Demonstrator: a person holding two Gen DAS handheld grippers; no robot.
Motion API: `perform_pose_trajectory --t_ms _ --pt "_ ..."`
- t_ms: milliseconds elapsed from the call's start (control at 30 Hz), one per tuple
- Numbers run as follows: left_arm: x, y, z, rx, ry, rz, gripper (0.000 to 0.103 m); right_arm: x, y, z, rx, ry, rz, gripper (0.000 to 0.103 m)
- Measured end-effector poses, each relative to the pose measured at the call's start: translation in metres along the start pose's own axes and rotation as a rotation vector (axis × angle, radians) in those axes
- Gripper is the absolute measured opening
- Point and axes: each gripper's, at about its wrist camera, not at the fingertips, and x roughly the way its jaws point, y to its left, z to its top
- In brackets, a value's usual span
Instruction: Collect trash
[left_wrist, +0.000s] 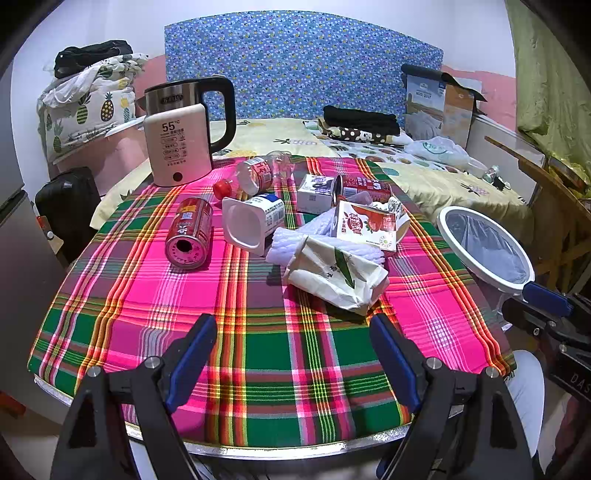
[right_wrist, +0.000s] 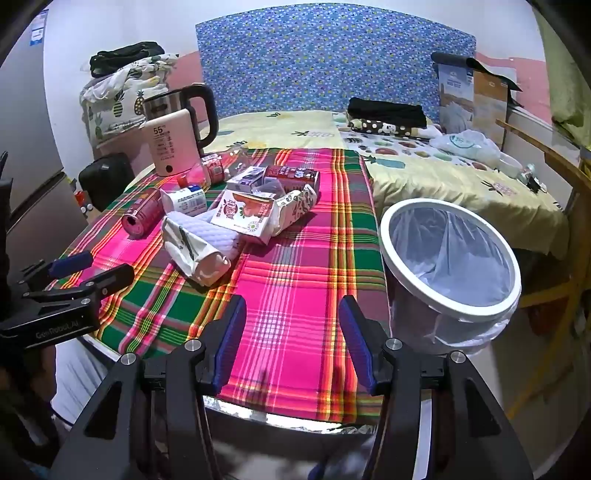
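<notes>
So both the left gripper (left_wrist: 291, 354) and right gripper (right_wrist: 291, 336) are wide open, holding nothing; the crumpled paper bag (left_wrist: 334, 275) mid-frame looks light and squashy, so I'd pinch its near folded end; bin (right_wrist: 448, 299) sits lower right.

Kettle base (left_wrist: 178, 146): "55°C" in large dark print; smaller lines beneath illegible. Left gripper (right_wrist: 70, 273) body: "GenRobot.AI" in grey letters, seen from the right wrist. Right gripper (left_wrist: 546, 299) body: "DAS", cut off at the edge. Carton and can labels unreadable.
</notes>
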Motion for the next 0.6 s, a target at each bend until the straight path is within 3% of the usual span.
perform_pose_trajectory --t_ms 600 --pt "0.0001 -0.0011 -0.0005 0.001 -0.001 0.002 0.086 -0.0005 0.0019 -0.0004 0.0 -0.003 0.002 0.054"
